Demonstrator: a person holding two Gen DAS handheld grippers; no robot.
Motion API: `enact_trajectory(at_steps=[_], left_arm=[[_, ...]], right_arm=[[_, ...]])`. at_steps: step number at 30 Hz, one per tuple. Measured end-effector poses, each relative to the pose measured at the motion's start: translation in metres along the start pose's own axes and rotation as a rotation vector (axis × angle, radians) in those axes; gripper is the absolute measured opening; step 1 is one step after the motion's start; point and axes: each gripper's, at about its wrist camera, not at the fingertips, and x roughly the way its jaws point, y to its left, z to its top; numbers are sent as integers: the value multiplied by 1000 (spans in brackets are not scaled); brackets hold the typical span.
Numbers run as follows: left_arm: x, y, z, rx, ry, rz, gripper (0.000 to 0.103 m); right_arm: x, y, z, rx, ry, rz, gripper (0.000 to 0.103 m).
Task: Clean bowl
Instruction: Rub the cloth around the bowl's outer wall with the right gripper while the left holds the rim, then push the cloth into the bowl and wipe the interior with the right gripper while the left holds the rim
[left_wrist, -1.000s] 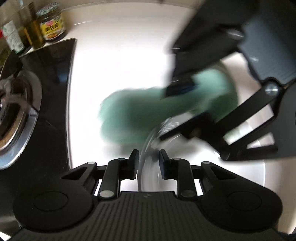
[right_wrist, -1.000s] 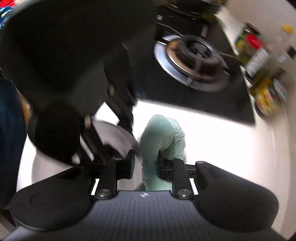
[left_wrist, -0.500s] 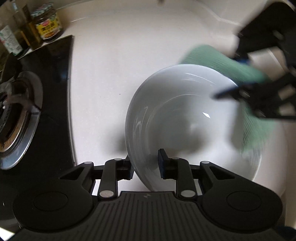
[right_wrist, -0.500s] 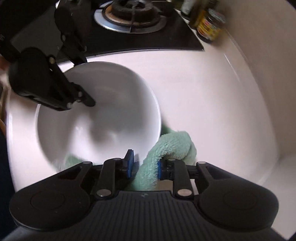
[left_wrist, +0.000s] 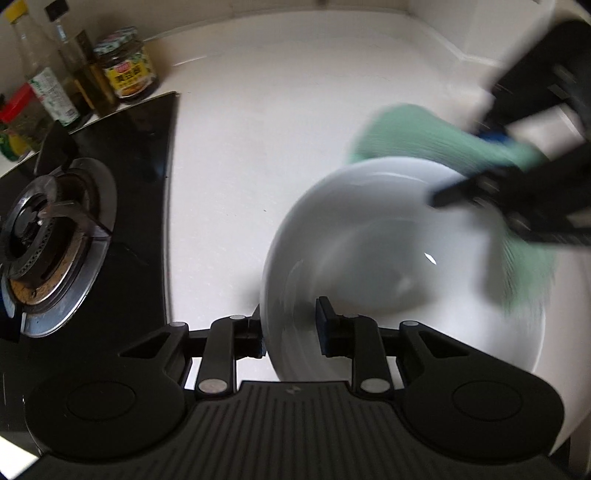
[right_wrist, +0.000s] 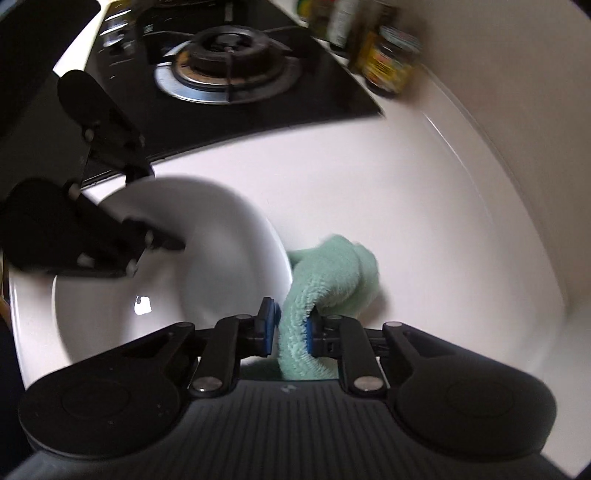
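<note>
From the left wrist camera I see my left gripper (left_wrist: 290, 328) pinching the near rim of the white bowl (left_wrist: 376, 258), one finger outside the wall and one inside. Glossy and smooth inside, with a bright glint, the bowl sits tilted on the pale counter (left_wrist: 258, 147), beside the black stove (left_wrist: 110, 206). My right gripper (left_wrist: 495, 162) blurs over the far rim with the green cloth (left_wrist: 417, 136).

Over on the right wrist camera, my right gripper (right_wrist: 290, 330) has just been closing and its fingers clamp the green cloth (right_wrist: 328, 273), which lies against the outer side of the bowl (right_wrist: 207, 243). The left gripper (right_wrist: 159, 240) reaches into the bowl's far side.
</note>
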Motion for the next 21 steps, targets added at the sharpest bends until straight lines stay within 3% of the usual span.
enact_trajectory(at_steps=[5, 9, 11, 13, 17, 21], left_arm=[[-9, -3, -2, -16, -5, -9, 36], [-6, -9, 0, 14, 2, -28, 38], [-5, -8, -1, 24, 3, -28, 36], [-4, -3, -1, 20, 9, -43, 32], [-6, 2, -4, 23, 8, -62, 29], [-8, 4, -7, 33, 6, -64, 28]], right_arm=[[-16, 14, -34, 180, -29, -34, 14], [-31, 29, -44, 140, -9, -60, 15], [-47, 35, -38, 61, -35, -124, 10], [-59, 34, -29, 36, -77, -130, 10], [-71, 41, -6, -197, -258, -32, 7], [-43, 55, -1, -521, -286, 78, 6]])
